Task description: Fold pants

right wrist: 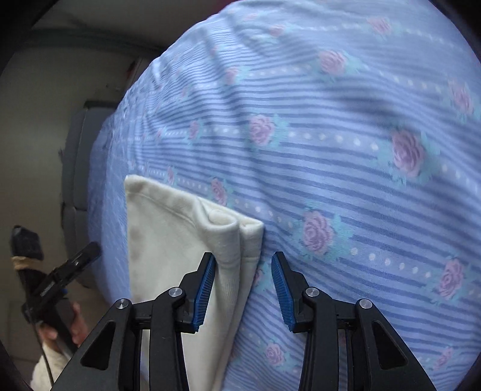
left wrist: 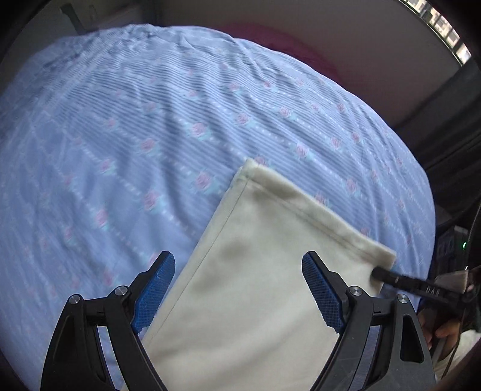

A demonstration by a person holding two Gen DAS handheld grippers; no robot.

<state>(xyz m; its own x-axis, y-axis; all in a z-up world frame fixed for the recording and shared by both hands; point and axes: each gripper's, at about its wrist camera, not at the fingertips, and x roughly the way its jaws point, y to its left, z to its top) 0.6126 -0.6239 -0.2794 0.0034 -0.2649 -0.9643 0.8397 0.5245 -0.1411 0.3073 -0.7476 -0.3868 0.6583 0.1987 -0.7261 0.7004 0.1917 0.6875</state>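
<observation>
The cream pants lie flat on the blue rose-print bedspread, hem end pointing away. My left gripper is open wide above the pants, one blue pad off the left edge, holding nothing. In the right wrist view the pants show a folded hem corner. My right gripper is open, its jaws either side of the pants' right edge near that corner, not closed on it. The right gripper's tip shows in the left wrist view at the hem's right corner. The left gripper shows at the far left.
The bedspread covers the bed on all sides of the pants. The bed's edge and a grey wall lie at left in the right wrist view. A window is at top right, dark furniture at right.
</observation>
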